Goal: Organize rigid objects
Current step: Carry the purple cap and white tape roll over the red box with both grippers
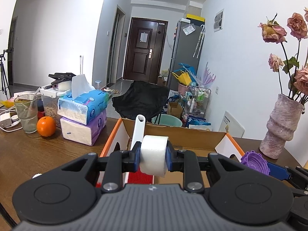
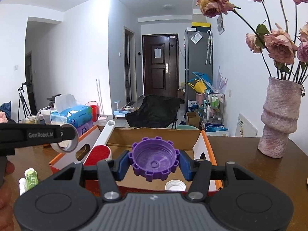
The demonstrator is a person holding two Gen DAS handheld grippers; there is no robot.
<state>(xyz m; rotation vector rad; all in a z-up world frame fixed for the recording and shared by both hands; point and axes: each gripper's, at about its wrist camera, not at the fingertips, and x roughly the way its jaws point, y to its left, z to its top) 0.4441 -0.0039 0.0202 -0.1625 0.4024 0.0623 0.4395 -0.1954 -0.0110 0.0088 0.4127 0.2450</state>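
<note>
Tape roll [image 1: 153, 156]: white, clamped on its flat sides between the blue pads of the left gripper [image 1: 153, 156], held over the near end of the box.
Purple cap [image 2: 154, 158]: large, notched rim, open side facing the camera, pinched between the fingers of the right gripper [image 2: 154, 162], held above the box.
Box [image 2: 204, 146]: open cardboard carton with orange edges and white sides, standing on the brown table [image 2: 240, 154].
Inside the box: a lint brush [image 2: 101, 150] with a red pad and white handle leaning against the far left wall; a small white cap [image 2: 175, 185] on the floor at the near side.
Left of the box: two stacked tissue packs [image 1: 84, 119], an orange [image 1: 46, 126], a glass [image 1: 27, 113] with a straw.
Right of the box: a pink vase [image 2: 279, 119] holding dried roses.
Near left corner: two small bottles [image 2: 28, 179], standing just outside the box.
</note>
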